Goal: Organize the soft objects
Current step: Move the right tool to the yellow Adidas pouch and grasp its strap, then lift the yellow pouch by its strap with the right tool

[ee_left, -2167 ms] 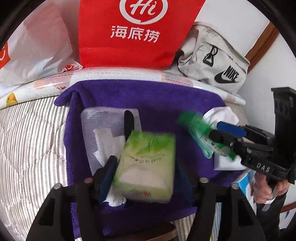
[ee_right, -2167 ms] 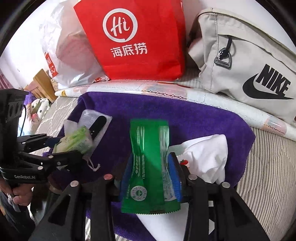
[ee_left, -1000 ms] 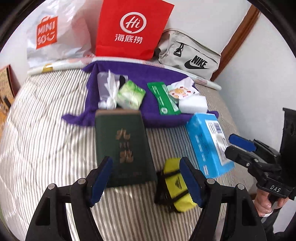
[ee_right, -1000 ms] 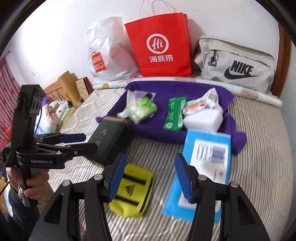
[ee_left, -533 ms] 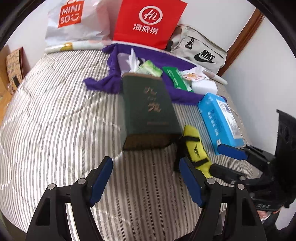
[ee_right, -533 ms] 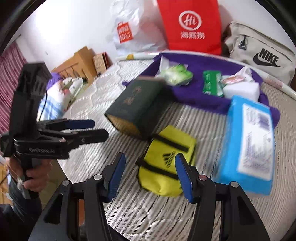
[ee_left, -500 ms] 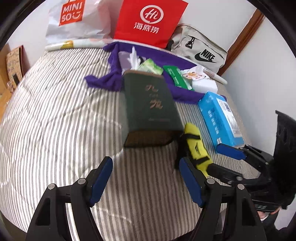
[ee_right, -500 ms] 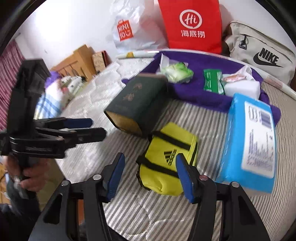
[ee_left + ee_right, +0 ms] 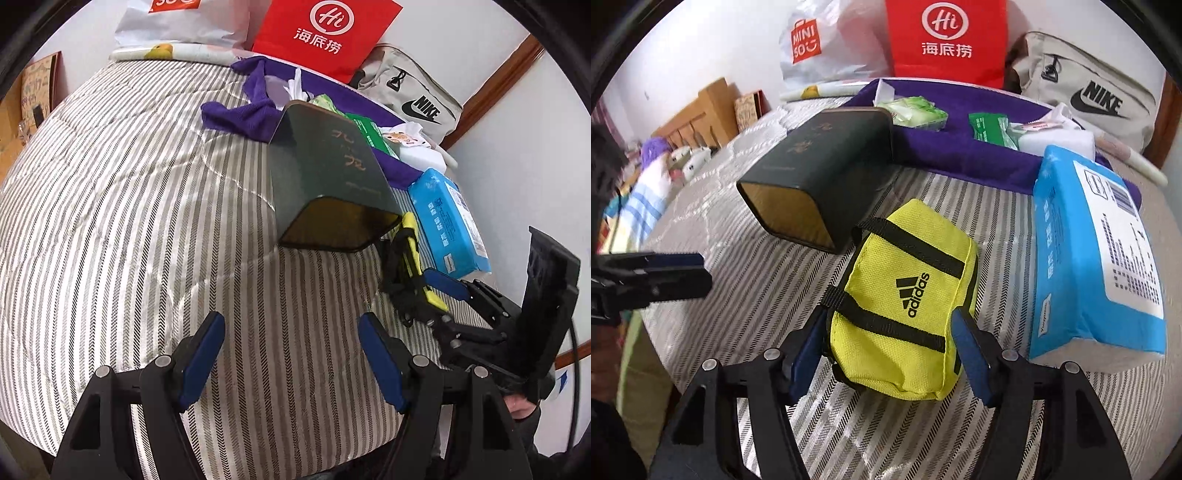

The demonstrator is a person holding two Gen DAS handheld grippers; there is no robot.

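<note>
Right wrist view: yellow pouch point(image 9: 905, 302) is straddled by right gripper point(image 9: 890, 354), jaws opening, pads not seen pressing. Pouch is laid on striped bed point(image 9: 129, 221) beside green box point(image 9: 827, 173). Left gripper point(image 9: 291, 354) is held wide, empty.

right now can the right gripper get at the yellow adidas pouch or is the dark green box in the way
Probably yes. The right gripper already straddles the yellow pouch, jaws opening, nothing between. The dark green box lies beyond it, touching only the far corner.
</note>
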